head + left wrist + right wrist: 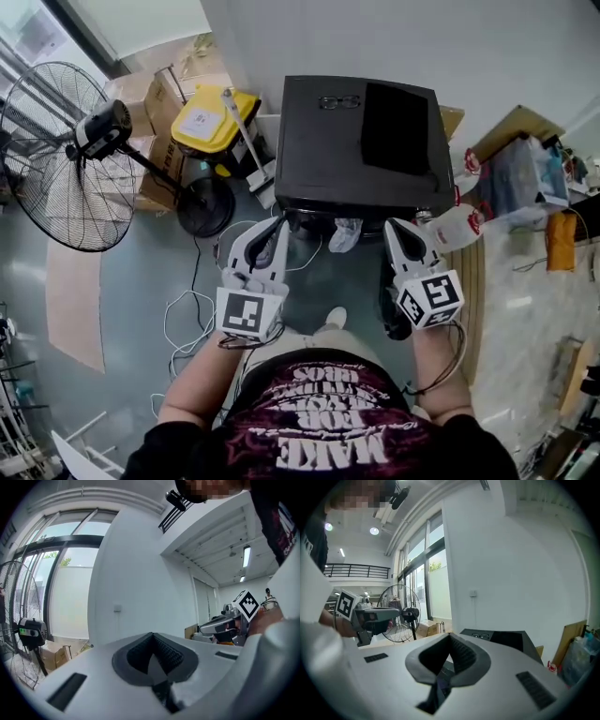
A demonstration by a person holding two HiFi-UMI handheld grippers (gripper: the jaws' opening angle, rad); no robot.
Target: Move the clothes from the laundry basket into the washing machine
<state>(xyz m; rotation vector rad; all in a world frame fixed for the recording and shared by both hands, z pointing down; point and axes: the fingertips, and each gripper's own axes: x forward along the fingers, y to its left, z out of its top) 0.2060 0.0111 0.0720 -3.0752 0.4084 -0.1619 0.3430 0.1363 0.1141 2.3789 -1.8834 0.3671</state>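
The black washing machine [361,141] stands against the white wall ahead of me, its lid down; it also shows as a dark box [506,639] in the right gripper view. My left gripper [278,223] is held up before the machine's front left corner, jaws shut with nothing between them [152,637]. My right gripper [394,228] is raised before the front right corner, also shut and empty [450,637]. Neither touches the machine. No laundry basket or clothes are in view; a pale crumpled thing [345,234] lies at the machine's front edge.
A large standing fan [66,155] is at the left on its round base [206,206]. A yellow bucket [211,117] and cardboard boxes [164,98] sit left of the machine. White cables [187,314] lie on the floor. Bottles and bags [525,183] crowd the right side.
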